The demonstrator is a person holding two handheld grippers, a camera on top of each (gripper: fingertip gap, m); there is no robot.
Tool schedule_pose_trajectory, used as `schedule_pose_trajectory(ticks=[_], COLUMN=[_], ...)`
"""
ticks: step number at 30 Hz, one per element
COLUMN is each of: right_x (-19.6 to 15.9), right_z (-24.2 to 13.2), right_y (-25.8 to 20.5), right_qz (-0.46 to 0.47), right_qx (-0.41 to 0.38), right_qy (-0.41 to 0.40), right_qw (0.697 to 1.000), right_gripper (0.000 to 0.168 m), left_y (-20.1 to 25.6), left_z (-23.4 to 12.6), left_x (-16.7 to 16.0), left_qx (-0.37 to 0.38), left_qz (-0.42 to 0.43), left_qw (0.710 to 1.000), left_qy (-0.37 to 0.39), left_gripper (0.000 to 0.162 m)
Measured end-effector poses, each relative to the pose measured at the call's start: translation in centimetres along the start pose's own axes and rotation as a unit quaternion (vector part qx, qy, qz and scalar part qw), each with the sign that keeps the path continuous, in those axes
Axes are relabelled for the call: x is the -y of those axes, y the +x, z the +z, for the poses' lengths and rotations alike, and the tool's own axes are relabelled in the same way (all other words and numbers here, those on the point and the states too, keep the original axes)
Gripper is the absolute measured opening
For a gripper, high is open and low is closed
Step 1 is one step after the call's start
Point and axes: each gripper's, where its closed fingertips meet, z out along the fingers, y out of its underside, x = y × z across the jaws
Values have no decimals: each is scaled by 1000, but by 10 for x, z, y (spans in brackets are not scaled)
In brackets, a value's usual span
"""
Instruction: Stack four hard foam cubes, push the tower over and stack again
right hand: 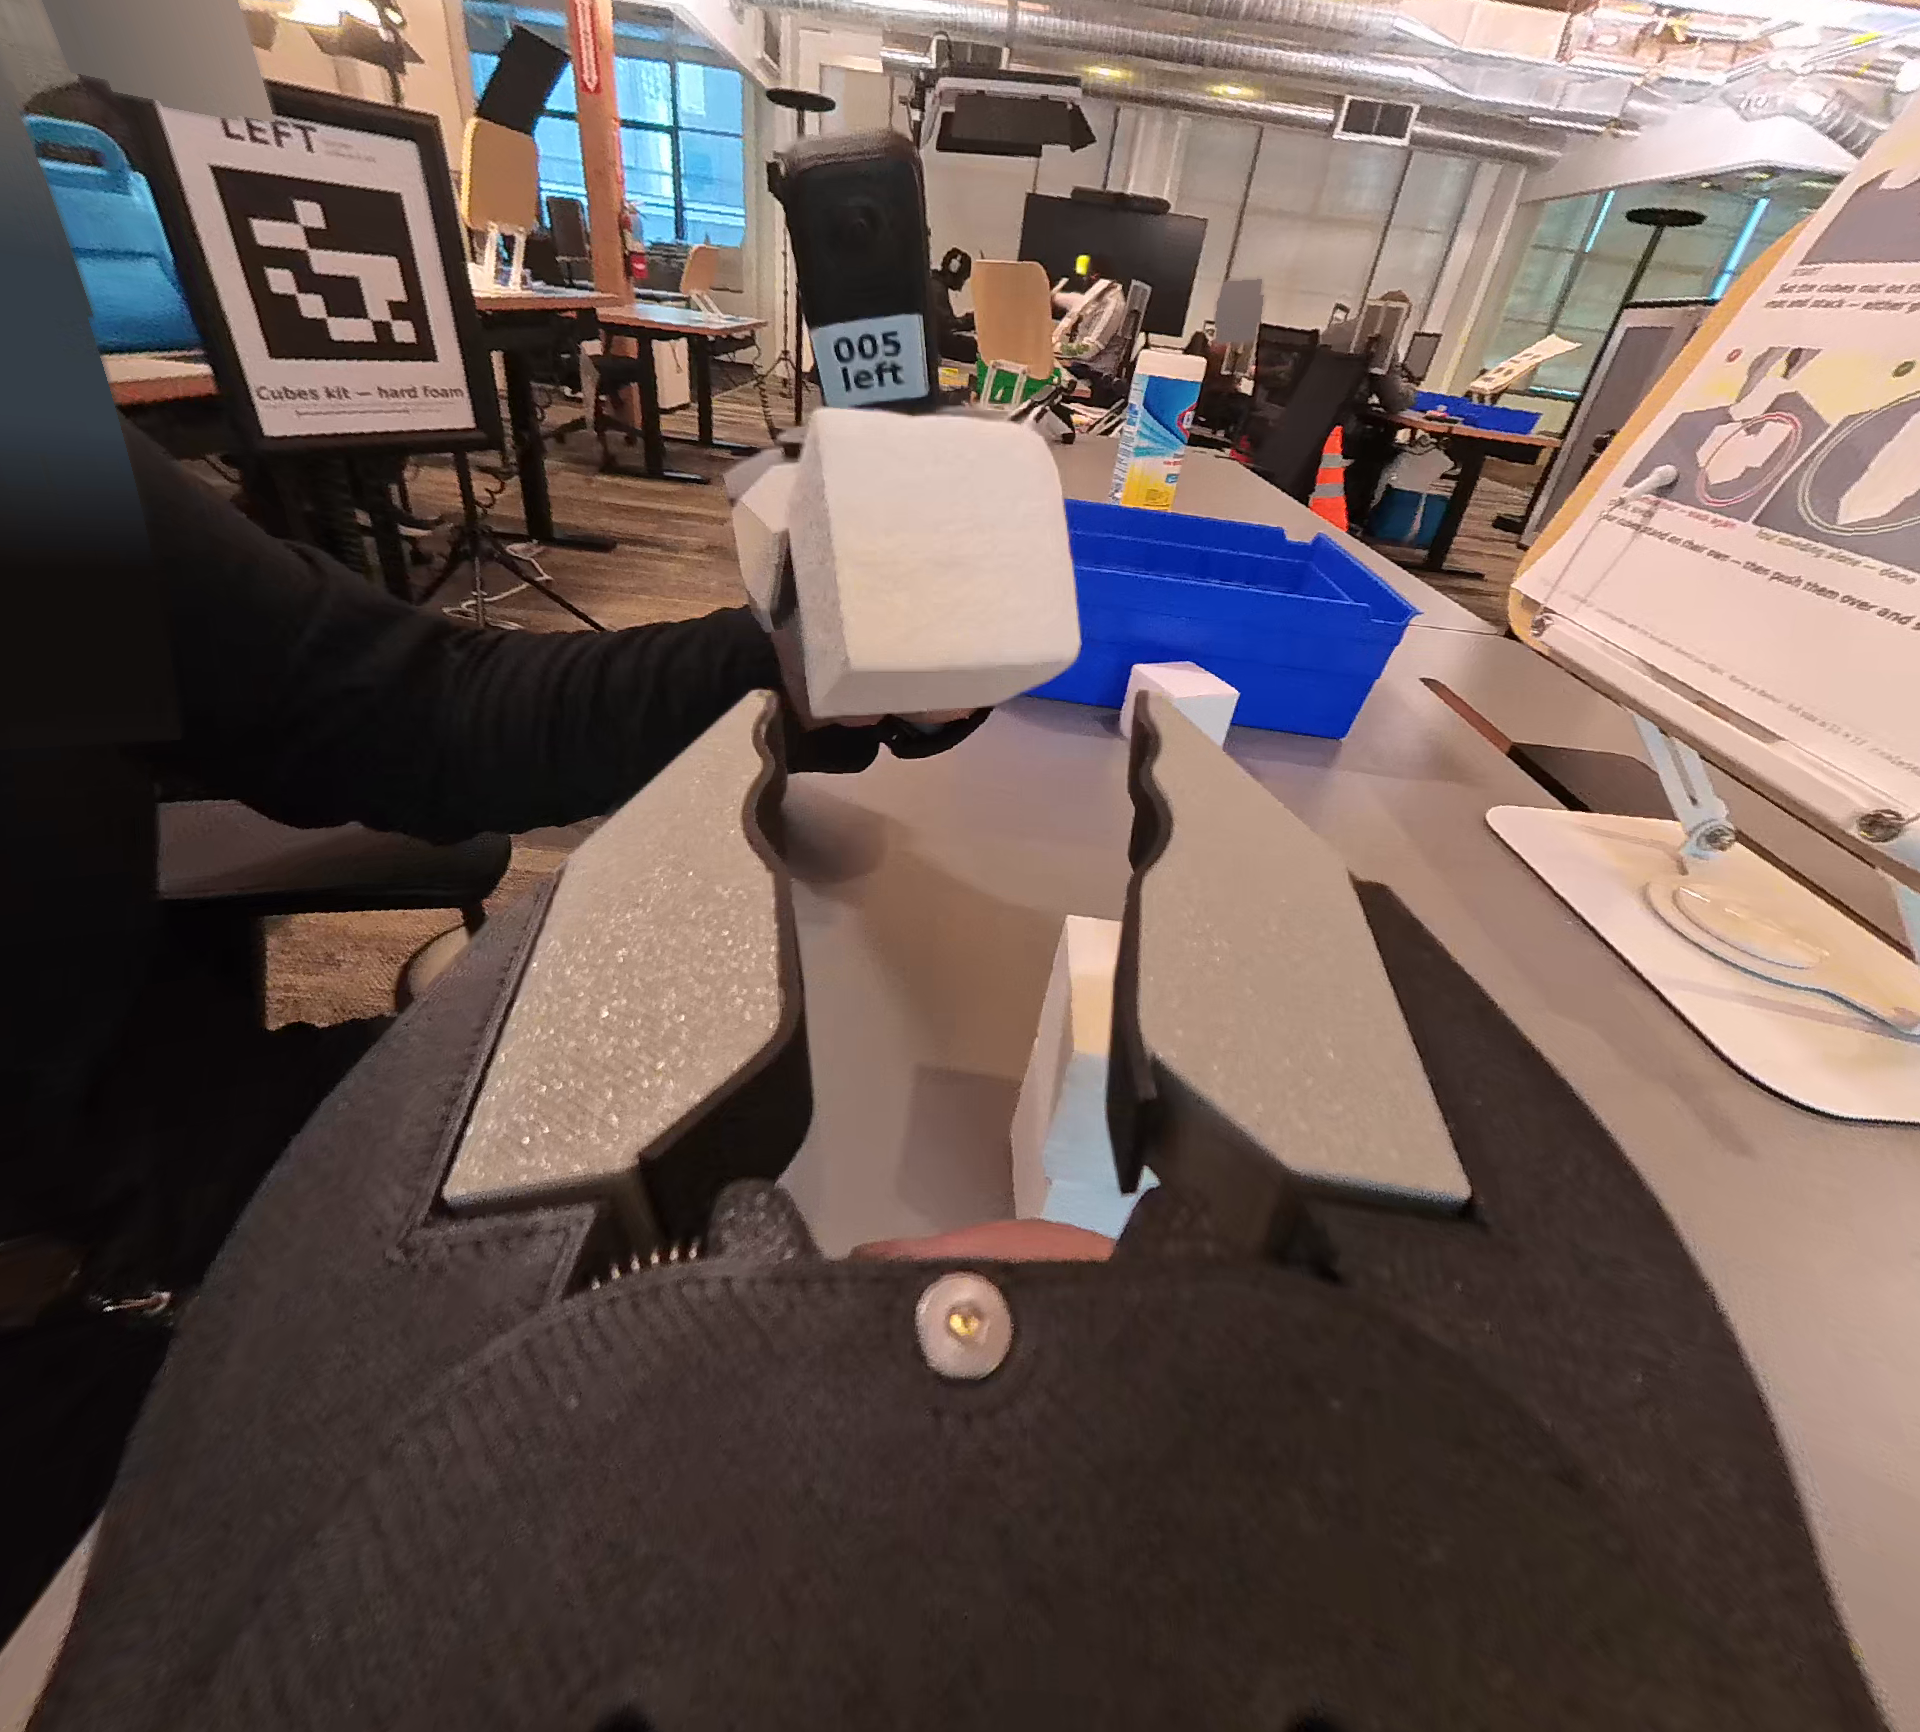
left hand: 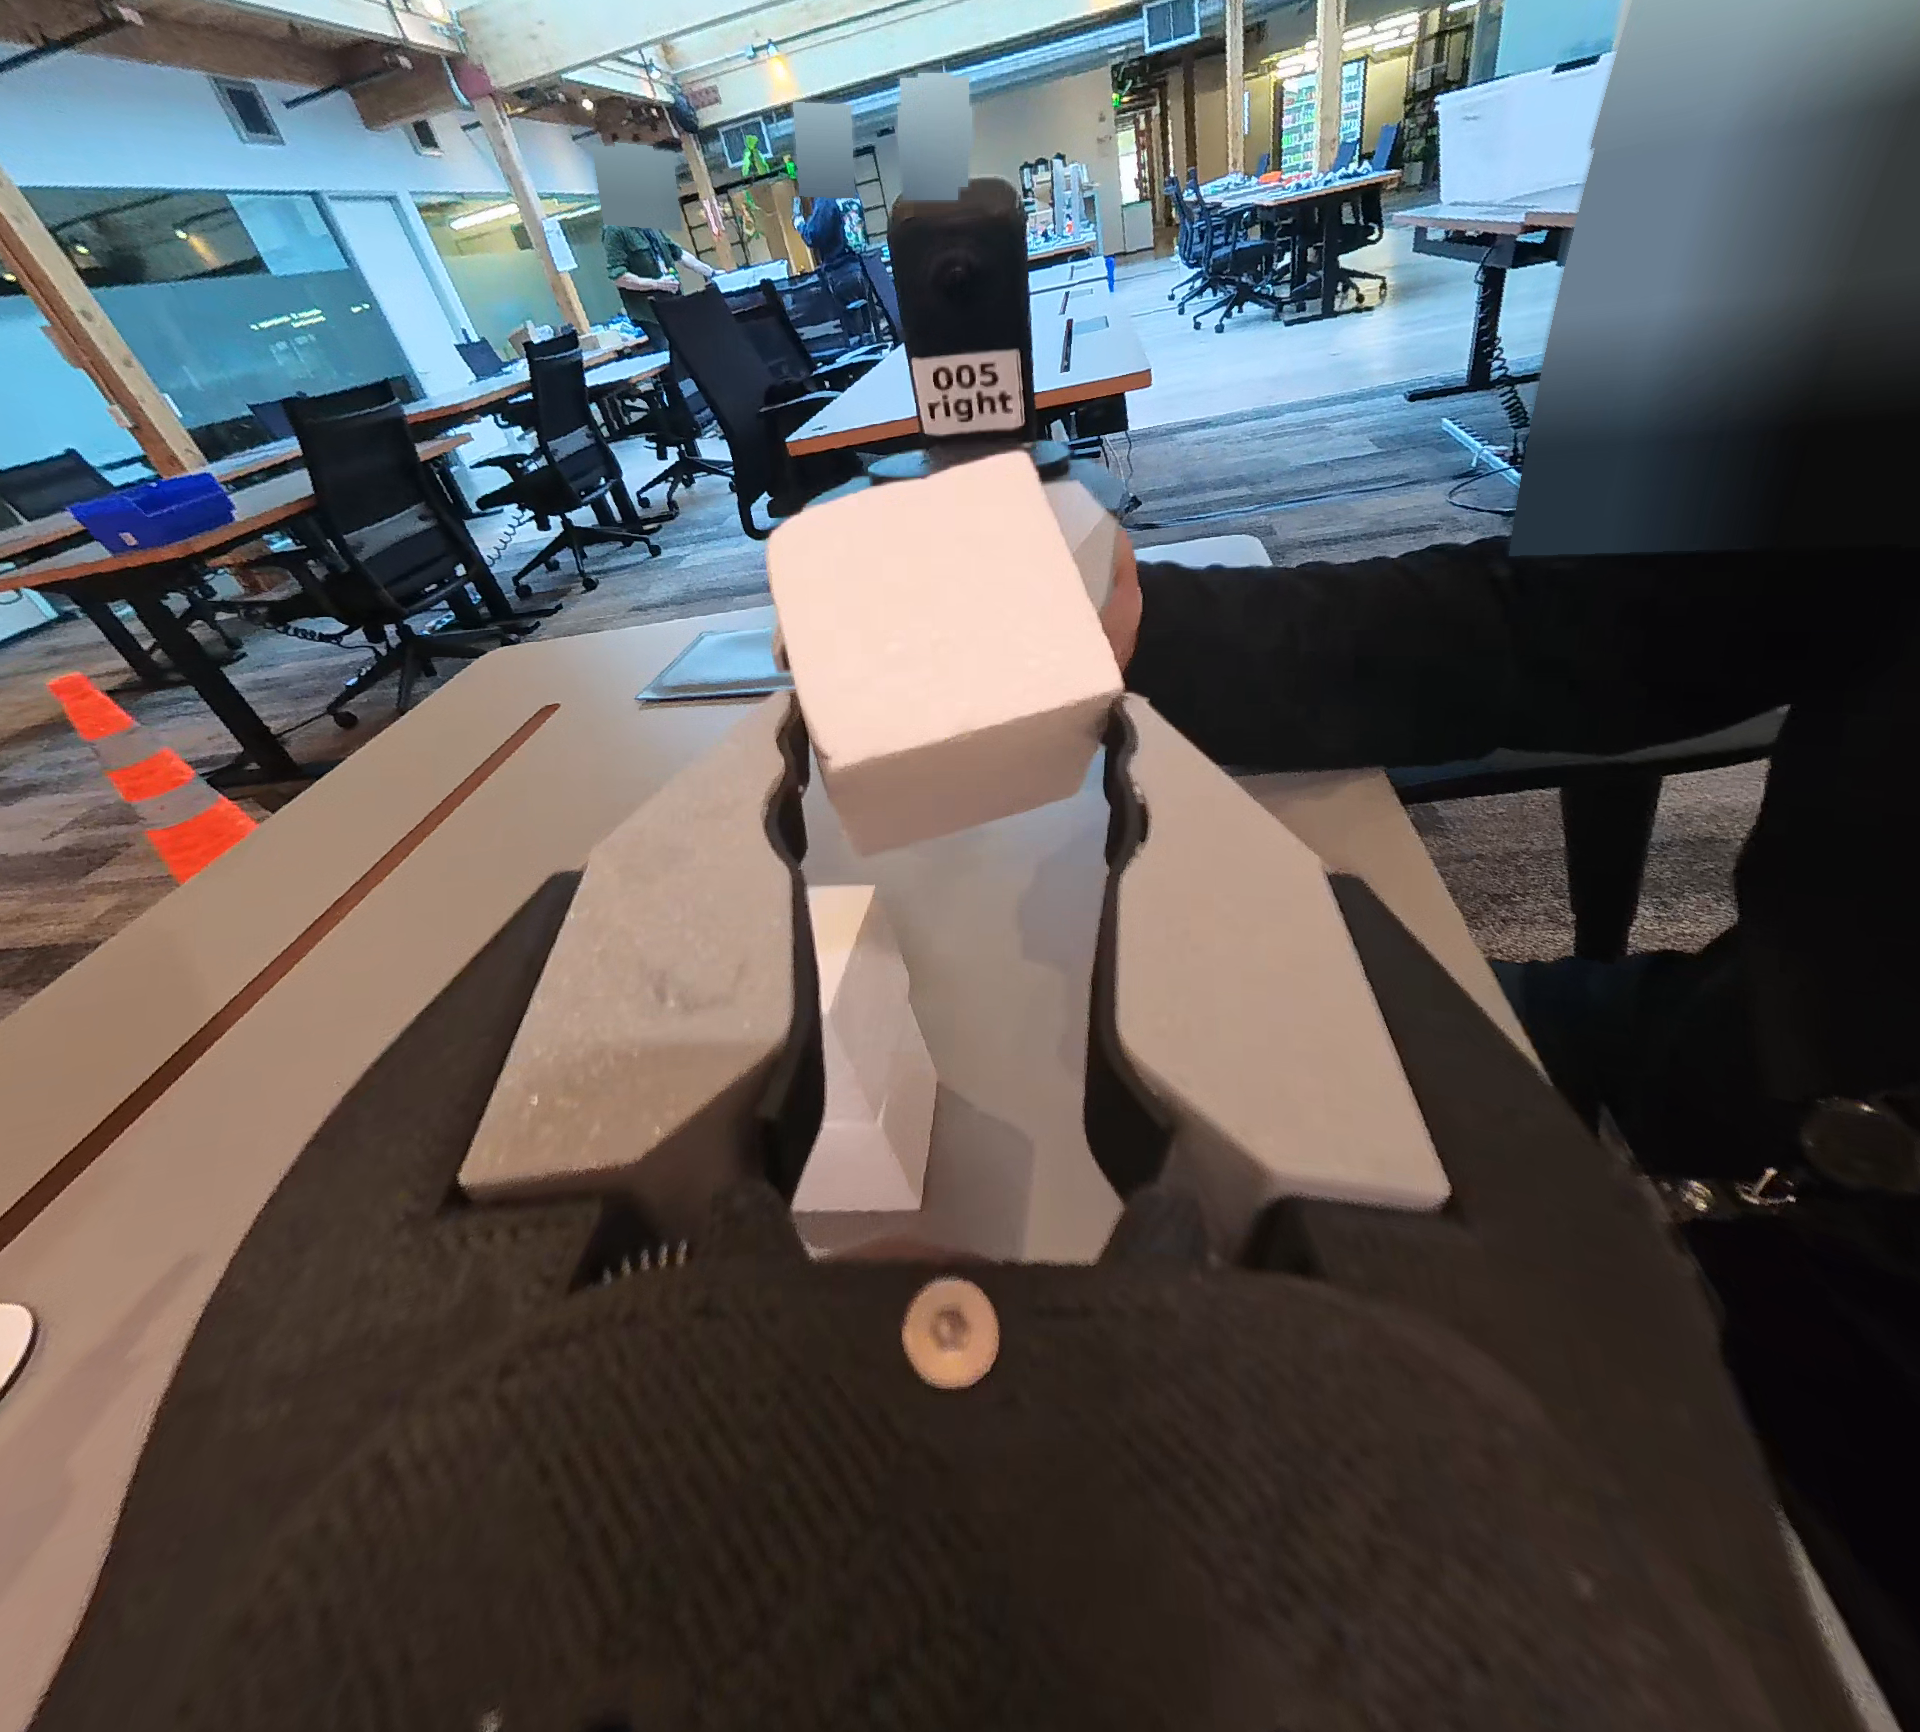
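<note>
Left wrist view: the left gripper [left hand: 956, 747] pinches a tilted white foam cube [left hand: 935, 633] at its fingertips, above the grey table [left hand: 312, 1007]. More white foam [left hand: 868, 1059] sits below. Far off are office chairs [left hand: 561, 446] and, to the left, an orange cone [left hand: 156, 778].

Right wrist view: the right gripper [right hand: 956, 747] is spread wide and carries nothing. A small cube [right hand: 1184, 695] sits against the blue bin [right hand: 1226, 602].

Each camera sits just behind its own gripper's fingers and looks forward along them, slightly down, close above the grey table [left hand: 436, 809]. The two views face each other; both share the tabletop and one raised white foam cube [left hand: 940, 643] [right hand: 925, 576].
</note>
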Motion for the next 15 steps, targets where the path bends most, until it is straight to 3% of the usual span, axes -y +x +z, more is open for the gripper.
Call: schedule_pose_trajectory(ticks=[10,15], right_x=[-5,-13], right_z=[11,15], right_y=[-13,-15], right_qz=[5,11], right_qx=[24,34], right_qy=[-13,-29], right_qw=[1000,999], right_gripper=[71,65], left_y=[5,16], left_z=[14,19], left_x=[-31,-39], left_qx=[-11,-32], left_qz=[13,31], left_qw=[997,995], left_qy=[-72,-94], left_gripper=[56,56])
